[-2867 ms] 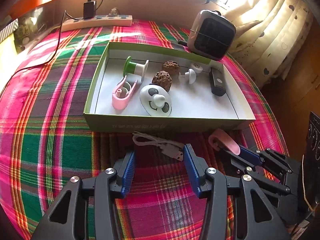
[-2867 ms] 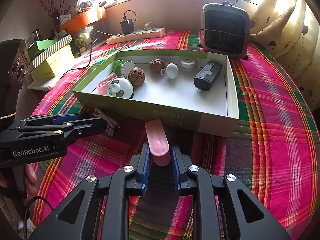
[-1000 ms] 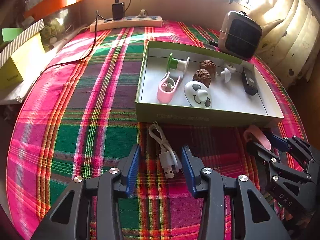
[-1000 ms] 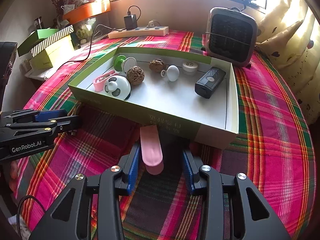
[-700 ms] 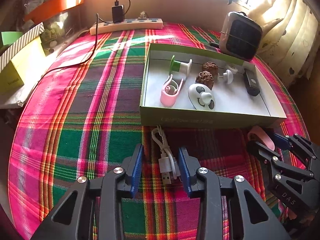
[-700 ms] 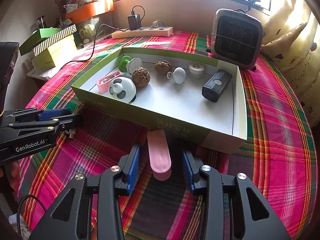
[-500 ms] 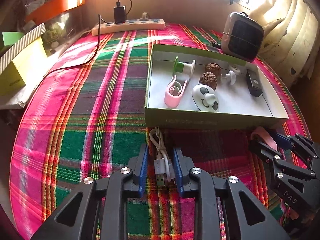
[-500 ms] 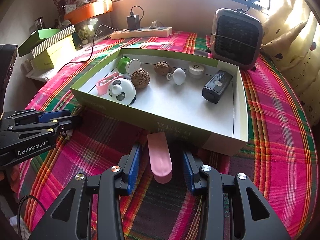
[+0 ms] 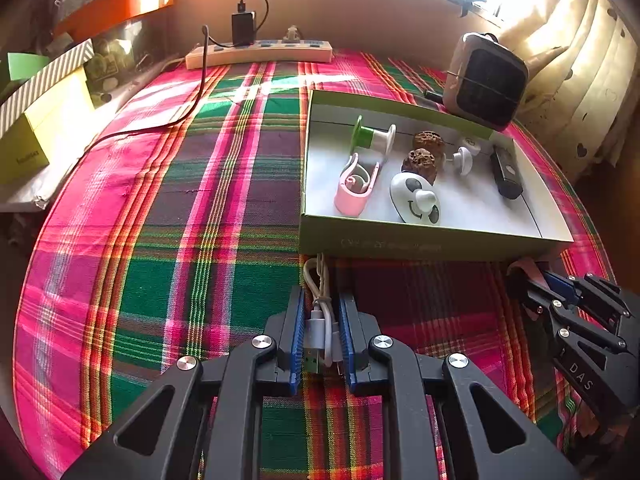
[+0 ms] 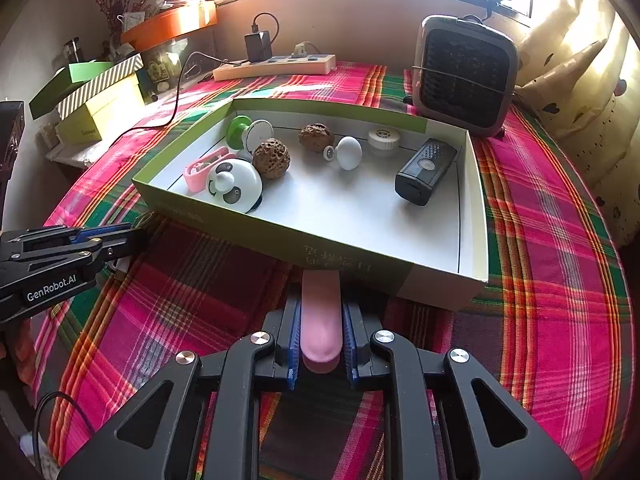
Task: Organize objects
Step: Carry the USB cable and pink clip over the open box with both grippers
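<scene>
A coiled white USB cable (image 9: 317, 280) lies on the plaid cloth just in front of the green box (image 9: 400, 242). My left gripper (image 9: 322, 300) has it between its blue pads, which touch it on both sides while the jaws are still closing. My right gripper (image 10: 321, 312) is shut on a flat pink oblong piece (image 10: 320, 296) that points at the box's front wall (image 10: 280, 236). Inside the box lie a panda toy (image 10: 234, 186), two walnuts, a pink clip, a green-and-white spool, a white knob and a black device (image 10: 426, 170).
A small heater (image 10: 464, 80) stands behind the box's far right corner. A power strip (image 10: 276, 66) with a charger and cord lies by the back wall. Stacked boxes (image 10: 96, 92) sit off the table's left edge. Curtains hang at the right.
The left jaws have narrowed from wide apart until the pads touch the USB cable. The right jaws, open around the pink piece before, have shut on it.
</scene>
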Tool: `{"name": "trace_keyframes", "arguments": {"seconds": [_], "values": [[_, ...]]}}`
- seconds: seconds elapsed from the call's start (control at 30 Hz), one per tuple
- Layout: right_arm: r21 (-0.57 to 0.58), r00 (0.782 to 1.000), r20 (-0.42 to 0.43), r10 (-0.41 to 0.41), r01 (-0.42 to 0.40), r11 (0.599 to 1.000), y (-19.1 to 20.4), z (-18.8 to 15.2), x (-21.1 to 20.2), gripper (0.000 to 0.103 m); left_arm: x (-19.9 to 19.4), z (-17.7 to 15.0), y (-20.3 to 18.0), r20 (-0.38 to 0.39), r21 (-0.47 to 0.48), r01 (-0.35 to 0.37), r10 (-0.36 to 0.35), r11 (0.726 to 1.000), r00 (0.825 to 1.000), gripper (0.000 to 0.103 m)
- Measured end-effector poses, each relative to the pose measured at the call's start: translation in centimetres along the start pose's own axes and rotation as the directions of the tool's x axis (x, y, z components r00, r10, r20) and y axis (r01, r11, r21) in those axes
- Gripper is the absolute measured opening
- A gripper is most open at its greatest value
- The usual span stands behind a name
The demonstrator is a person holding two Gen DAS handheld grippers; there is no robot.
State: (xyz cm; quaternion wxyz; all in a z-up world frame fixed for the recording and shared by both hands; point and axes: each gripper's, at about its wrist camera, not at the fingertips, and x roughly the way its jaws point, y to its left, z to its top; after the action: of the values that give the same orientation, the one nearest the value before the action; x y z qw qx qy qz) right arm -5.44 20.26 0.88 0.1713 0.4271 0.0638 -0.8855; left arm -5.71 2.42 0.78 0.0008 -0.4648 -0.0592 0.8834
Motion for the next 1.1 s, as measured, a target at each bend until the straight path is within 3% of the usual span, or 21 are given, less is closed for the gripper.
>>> {"name": "trace_keyframes", "arguments": {"seconds": [1.1], "values": [[0.015, 0.999, 0.027, 0.038, -0.039, 0.999, 0.4, -0.1, -1.2, 0.018, -1.0, -0.2, -0.2, 0.023, 0.021, 0.018, -0.019, 1.0, 1.0, 0.015]]}}
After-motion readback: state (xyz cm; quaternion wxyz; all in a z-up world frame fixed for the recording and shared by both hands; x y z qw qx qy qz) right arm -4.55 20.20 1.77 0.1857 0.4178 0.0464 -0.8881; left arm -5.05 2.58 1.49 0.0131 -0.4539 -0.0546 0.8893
